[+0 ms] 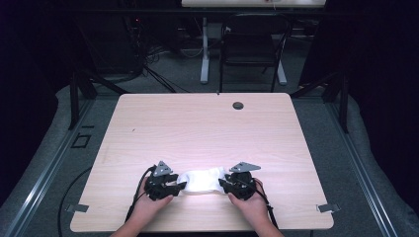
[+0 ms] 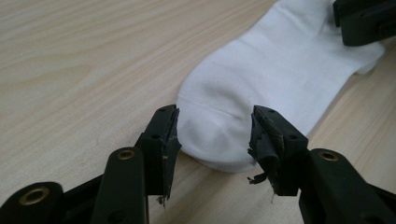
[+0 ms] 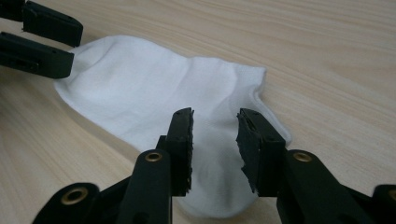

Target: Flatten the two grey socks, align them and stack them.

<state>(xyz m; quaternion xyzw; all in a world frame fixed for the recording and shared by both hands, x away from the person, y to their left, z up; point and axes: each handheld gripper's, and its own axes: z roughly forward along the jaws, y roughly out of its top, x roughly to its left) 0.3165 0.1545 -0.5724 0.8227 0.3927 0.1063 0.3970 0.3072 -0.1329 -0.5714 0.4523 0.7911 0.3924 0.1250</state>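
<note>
Now | left tongs agape astride sock toe | right tongs agape over cuff end

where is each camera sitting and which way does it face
High view: above the person's side, looking forward and down on the light wooden table; both hands hold the left gripper and right gripper.
Left gripper view: rides that gripper, looking along its open jaws at the white sock.
Right gripper view: rides that gripper, facing the sock's other end.
Shared: all three show the sock; each gripper view shows the other gripper.
</note>
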